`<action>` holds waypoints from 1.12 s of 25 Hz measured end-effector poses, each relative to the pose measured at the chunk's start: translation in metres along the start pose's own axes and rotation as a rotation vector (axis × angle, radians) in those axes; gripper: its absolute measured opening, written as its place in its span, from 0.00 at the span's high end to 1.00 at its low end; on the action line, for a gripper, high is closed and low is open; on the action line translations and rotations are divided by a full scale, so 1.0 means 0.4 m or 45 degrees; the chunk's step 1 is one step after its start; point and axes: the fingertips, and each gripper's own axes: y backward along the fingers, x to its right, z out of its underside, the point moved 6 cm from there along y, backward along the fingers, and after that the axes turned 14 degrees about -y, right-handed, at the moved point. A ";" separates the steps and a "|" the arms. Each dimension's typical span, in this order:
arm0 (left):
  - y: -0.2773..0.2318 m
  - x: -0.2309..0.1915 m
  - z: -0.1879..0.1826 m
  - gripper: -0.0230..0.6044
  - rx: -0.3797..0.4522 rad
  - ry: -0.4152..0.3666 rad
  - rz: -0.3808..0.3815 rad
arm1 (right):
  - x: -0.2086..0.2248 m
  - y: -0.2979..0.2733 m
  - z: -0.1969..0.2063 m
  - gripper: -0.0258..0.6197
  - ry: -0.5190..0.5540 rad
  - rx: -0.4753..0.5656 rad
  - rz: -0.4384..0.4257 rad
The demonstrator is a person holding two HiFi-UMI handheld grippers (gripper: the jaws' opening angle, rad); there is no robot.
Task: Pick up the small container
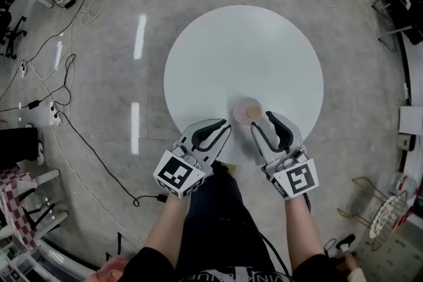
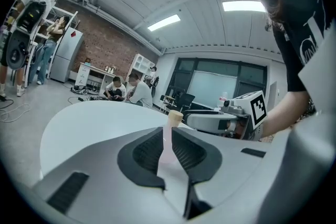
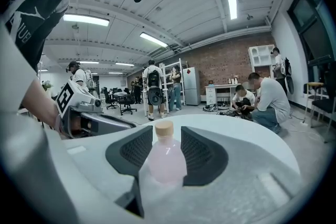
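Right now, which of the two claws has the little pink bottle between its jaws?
The right gripper: its jaws stand open with the pink bottle between them. The left gripper is shut and empty, off to one side of the bottle.

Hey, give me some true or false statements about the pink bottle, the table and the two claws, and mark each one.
1. The pink bottle stands upright on the round white table. True.
2. The left claw is wide open. False: its jaws are together, with nothing gripped.
3. The right claw has its jaws apart, and its own view shows the bottle between them. True.
4. The bottle has a blue cap. False: the cap is tan.
5. The bottle is lifted clear of the table. False: it rests on the tabletop near the person's edge.
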 end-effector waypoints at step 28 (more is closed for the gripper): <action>-0.021 -0.013 0.034 0.91 -0.015 -0.157 0.032 | 0.012 -0.118 0.020 0.71 0.068 -0.004 -0.012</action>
